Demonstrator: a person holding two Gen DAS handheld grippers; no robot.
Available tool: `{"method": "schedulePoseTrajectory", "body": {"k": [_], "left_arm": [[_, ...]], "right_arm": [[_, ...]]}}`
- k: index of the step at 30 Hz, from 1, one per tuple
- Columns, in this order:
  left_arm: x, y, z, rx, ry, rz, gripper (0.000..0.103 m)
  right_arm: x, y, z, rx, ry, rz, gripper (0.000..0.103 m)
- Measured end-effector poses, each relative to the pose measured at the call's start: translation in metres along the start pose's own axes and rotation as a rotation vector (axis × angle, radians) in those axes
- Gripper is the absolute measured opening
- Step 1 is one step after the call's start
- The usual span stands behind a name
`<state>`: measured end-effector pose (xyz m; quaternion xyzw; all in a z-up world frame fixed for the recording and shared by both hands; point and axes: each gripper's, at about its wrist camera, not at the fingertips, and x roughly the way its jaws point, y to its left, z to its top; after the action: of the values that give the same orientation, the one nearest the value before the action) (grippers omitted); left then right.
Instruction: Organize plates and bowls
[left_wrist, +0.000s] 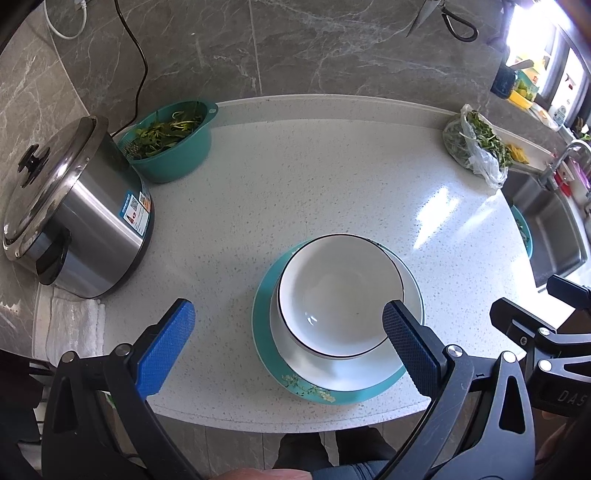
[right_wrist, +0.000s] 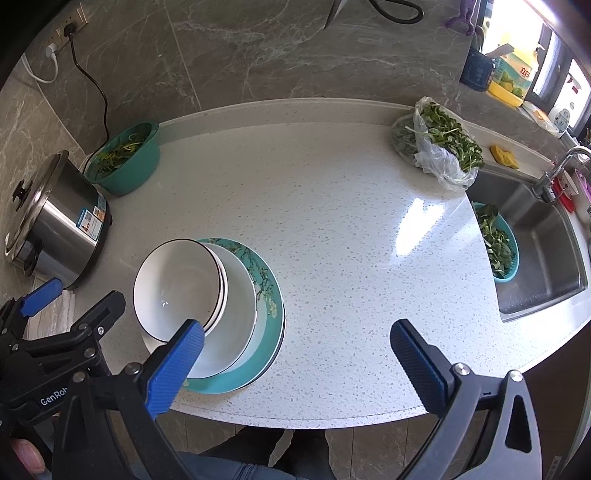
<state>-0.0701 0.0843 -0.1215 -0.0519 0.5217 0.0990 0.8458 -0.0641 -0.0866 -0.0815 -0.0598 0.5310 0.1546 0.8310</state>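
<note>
grey marble wall tiles back a white speckled counter (right_wrist: 332, 221), with a steel sink (right_wrist: 535, 258) at its right end. near the counter's front edge, left of centre, sits the stack: a white bowl (right_wrist: 177, 288) with a dark rim on top, nested in more white bowls, these on a white plate (right_wrist: 236, 314), all on a teal floral plate (right_wrist: 266, 295). the top bowl sits off-centre toward the stack's left side.

my left tongs (left_wrist: 288, 325) are spread wide, gripping nothing; the right pad overlaps the bowl's (left_wrist: 340, 291) near rim in view, but i cannot tell whether it touches. my right tongs (right_wrist: 295, 343) are likewise wide apart and empty, hovering over the front edge just right of the stack.

at the counter's left end stands a steel cooker (left_wrist: 74, 206) with lid on, a folded white cloth (left_wrist: 70, 321) beside it. toward the back left corner is a teal basin of greens (left_wrist: 173, 144). by the back right corner lies a plastic bag of greens (right_wrist: 439, 147). a teal colander of leaves (right_wrist: 496, 243) rests in the sink.
</note>
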Motion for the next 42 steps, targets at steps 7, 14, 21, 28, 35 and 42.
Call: {"method": "schedulePoseTrajectory", "body": {"k": [7,14,21,28,35,42], "left_arm": [[0.0008,0.0007,-0.0004,-0.005,0.006,0.002,0.103],[0.0014,0.0006,-0.0005,-0.006,0.006,0.003,0.103],[0.0029,0.001,0.0004,-0.003,0.006,0.004,0.103],[0.0032,0.0008,0.0004,-0.003,0.006,0.005,0.103],[0.0035,0.0008,0.0003,-0.003,0.005,0.005,0.103],[0.0035,0.0004,0.0003,-0.004,0.008,0.005,0.103]], "right_arm": [[0.0007,0.0014,0.0,0.0,0.0,-0.001,0.103],[0.0027,0.0033,0.0005,-0.003,0.003,0.001,0.103],[0.0028,0.0038,0.0006,-0.004,0.003,0.001,0.103],[0.0026,0.0033,0.0006,-0.002,0.004,0.0,0.103],[0.0032,0.0055,0.0004,-0.005,0.005,0.002,0.103],[0.0032,0.0052,0.0006,-0.005,0.005,0.002,0.103]]}}
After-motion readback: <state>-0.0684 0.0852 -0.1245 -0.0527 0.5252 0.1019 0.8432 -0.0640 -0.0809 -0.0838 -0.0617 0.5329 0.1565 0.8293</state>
